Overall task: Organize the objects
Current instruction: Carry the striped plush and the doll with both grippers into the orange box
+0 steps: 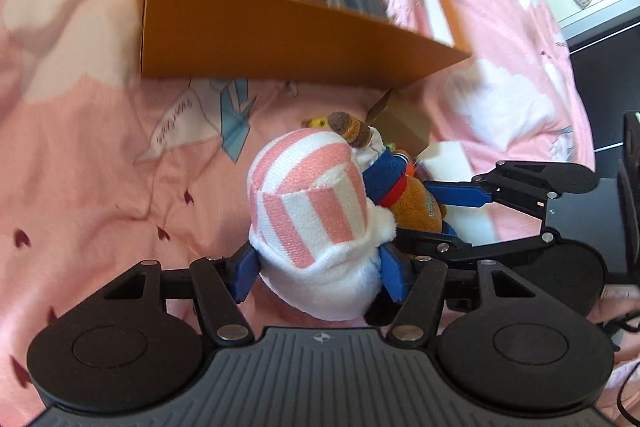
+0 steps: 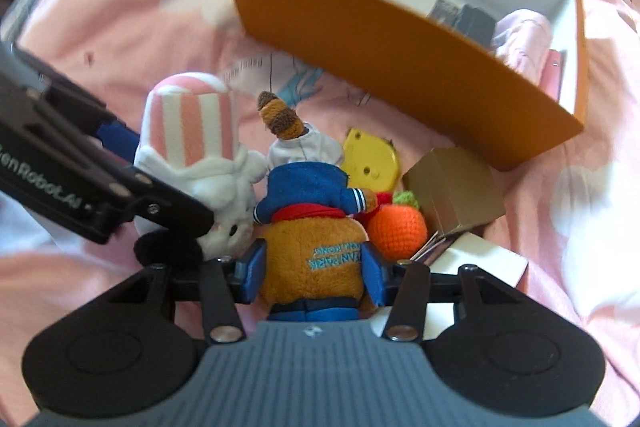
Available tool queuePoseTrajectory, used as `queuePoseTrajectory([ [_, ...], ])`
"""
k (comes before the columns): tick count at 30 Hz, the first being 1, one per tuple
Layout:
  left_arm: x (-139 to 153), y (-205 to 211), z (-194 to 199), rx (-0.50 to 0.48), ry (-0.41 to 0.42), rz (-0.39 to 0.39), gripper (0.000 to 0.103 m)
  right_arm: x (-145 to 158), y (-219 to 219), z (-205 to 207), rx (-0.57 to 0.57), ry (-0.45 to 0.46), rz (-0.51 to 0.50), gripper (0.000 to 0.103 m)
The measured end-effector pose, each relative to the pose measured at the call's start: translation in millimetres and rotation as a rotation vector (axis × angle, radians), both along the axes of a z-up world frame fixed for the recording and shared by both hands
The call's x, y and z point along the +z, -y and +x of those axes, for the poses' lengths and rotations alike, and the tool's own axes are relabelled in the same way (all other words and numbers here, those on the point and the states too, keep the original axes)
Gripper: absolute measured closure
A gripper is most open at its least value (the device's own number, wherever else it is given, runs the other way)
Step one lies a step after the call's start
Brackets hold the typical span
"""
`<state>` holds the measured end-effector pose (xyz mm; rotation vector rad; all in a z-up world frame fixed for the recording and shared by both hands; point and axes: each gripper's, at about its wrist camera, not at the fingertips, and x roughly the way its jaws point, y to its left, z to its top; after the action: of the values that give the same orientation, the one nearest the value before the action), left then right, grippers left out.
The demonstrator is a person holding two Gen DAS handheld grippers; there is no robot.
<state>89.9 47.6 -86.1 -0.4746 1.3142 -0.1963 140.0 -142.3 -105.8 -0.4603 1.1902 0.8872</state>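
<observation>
In the left wrist view, my left gripper [image 1: 318, 269] pinches the pink-and-white striped plush toy [image 1: 316, 219] at the lower centre. The orange box [image 1: 288, 39] lies above it, on the pink blanket [image 1: 80, 147].

In the right wrist view, my right gripper [image 2: 314, 273] pinches the brown plush bear [image 2: 312, 251] at the lower centre. Just right of it I see an orange knitted ball [image 2: 396, 227], a yellow piece [image 2: 370, 157] and a gold carton [image 2: 456, 187]. The orange box fills the upper right.

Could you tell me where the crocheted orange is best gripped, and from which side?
Grip the crocheted orange across its round body, from above. The brown plush crowds its left and the gold box its right, so only the top, beside the green tuft, looks open.
</observation>
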Motion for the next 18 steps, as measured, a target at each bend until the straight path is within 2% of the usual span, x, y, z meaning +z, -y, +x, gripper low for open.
queuePoseTrajectory([
  [8, 48, -13, 11, -0.058, 0.111, -0.021, 0.032, 40, 21, 19, -0.132, -0.052, 0.206, 0.051],
  [18, 110, -19, 43, -0.112, 0.26, 0.045, 0.032, 88, 31, 45, -0.263, 0.003, 0.443, 0.051],
])
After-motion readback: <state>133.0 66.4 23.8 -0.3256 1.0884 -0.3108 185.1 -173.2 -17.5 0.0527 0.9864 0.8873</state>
